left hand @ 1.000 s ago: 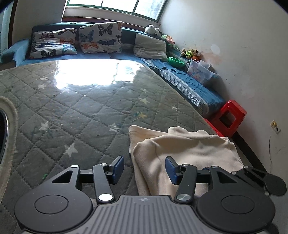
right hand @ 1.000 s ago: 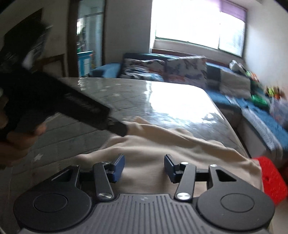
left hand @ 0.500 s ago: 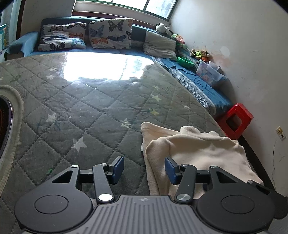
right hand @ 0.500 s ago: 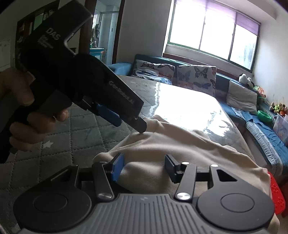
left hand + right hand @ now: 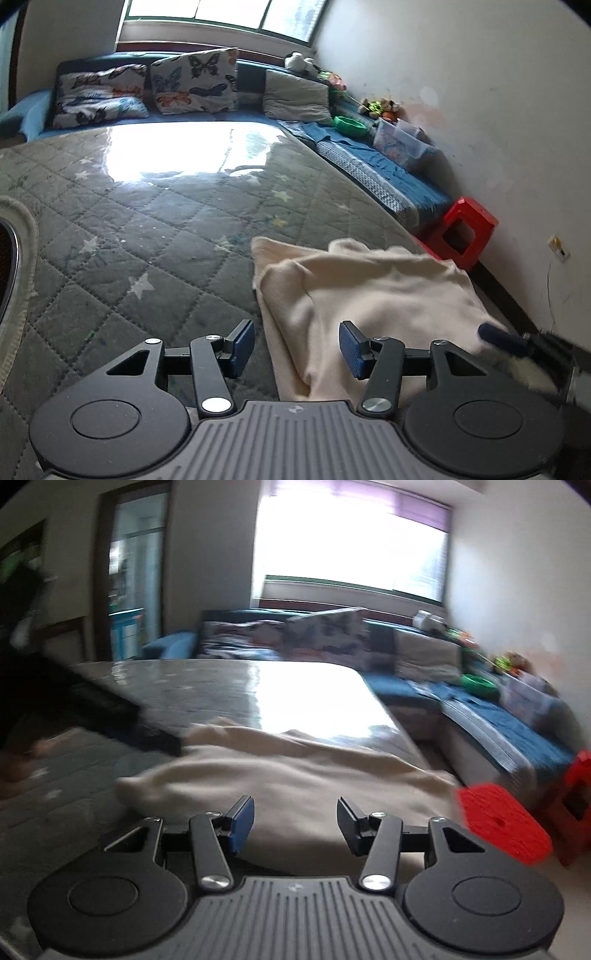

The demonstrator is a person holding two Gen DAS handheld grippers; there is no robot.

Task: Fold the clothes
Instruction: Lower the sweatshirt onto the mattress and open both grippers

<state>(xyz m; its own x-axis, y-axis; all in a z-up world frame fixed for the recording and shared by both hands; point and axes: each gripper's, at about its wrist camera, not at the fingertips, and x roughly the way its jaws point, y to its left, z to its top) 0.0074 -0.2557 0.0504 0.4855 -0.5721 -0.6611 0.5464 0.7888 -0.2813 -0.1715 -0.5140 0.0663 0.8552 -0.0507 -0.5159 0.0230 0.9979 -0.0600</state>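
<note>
A cream garment [image 5: 373, 295] lies rumpled on the grey quilted mattress [image 5: 147, 229], close to the mattress's right edge. My left gripper [image 5: 297, 347] hovers open over the garment's left border, with cloth under the gap and nothing pinched between its blue pads. The blurred right wrist view shows the same garment [image 5: 295, 775] spread ahead of my right gripper [image 5: 295, 823], which stands open above the near cloth. One blue-tipped finger of the right gripper [image 5: 502, 339] shows at the garment's right side. The left gripper [image 5: 110, 716] is a dark shape at the garment's far left corner.
A red plastic stool [image 5: 465, 229] stands off the mattress's right edge by the white wall. A low blue couch [image 5: 369, 170] with butterfly pillows [image 5: 192, 85], a green bowl and a clear box runs along the back and right. A cream-rimmed round object [image 5: 18, 258] lies at the left.
The right wrist view has swung and blurred with motion. The left gripper that loomed in its upper left half a second ago now sits lower at the left. The garment lies as before.
</note>
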